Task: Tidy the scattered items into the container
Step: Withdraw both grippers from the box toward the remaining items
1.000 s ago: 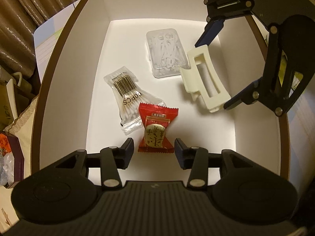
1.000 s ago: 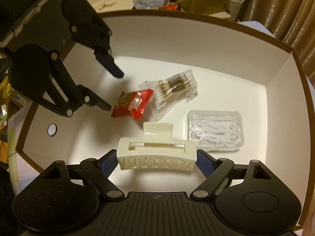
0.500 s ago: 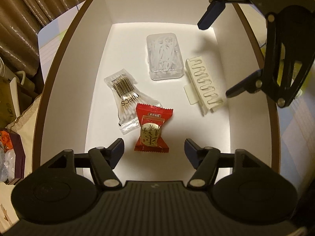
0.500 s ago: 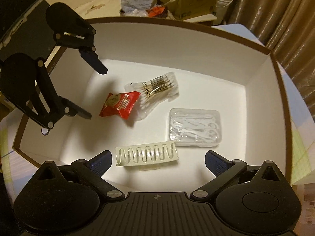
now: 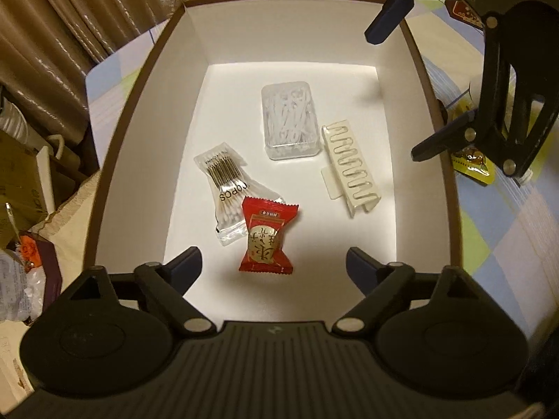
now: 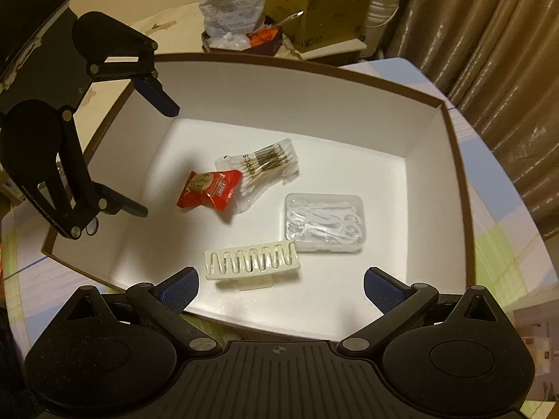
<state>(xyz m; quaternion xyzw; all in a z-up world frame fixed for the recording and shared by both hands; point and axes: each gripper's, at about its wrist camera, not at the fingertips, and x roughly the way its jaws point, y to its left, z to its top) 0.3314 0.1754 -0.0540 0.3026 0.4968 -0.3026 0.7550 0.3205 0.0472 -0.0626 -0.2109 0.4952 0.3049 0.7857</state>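
both claws wide, hair clip (image 6: pixel 251 257) in box (image 6: pixel 433 188)

Both grippers are pointing steeply down and neither one's got anything in it. The left gripper (image 5: pixel 274 263) has its jaws spread wide, they've just been opening up, and there's nothing pinched between the dark blue pads (image 5: pixel 187 267). The right gripper (image 6: pixel 281 284) is also splayed as wide as it goes, jaws just finished opening too, nothing gripped. From each camera you can see the other gripper hanging off to the side, fingers apart as well
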